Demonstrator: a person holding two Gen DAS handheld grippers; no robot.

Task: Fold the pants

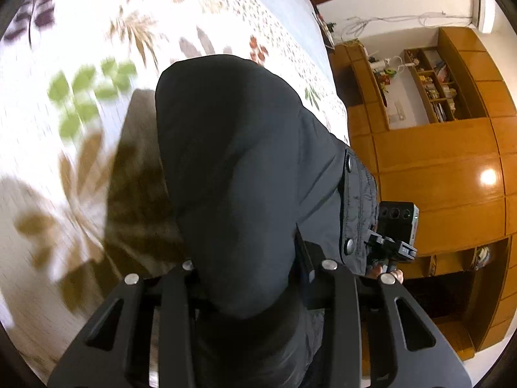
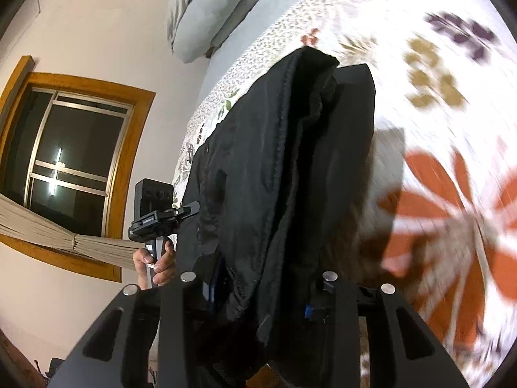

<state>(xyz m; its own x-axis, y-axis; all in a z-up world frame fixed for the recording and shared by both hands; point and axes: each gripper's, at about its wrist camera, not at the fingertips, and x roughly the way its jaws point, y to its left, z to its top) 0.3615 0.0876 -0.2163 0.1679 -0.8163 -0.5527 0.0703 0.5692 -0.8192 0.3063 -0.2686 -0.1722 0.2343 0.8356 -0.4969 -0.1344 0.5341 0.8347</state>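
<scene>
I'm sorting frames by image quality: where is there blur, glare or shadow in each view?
Left wrist: the leaf-print bedspread is motion-smeared, the dark pants stay sharp and cast a shadow on it, and a lamp glares off the wooden cabinet. Right wrist: bedspread smeared too; window reflects a light.

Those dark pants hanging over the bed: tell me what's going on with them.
A person is folding the dark pants with a hand-held gripper in each hand. The left hand-held gripper and the right hand-held gripper each have fabric bunched between their fingers, and the pants hang in the air above the leaf-print bedspread, casting a shadow on it. The background is motion-blurred, so the pants seem to be mid-swing. No finished fold lies on the bed yet.
</scene>
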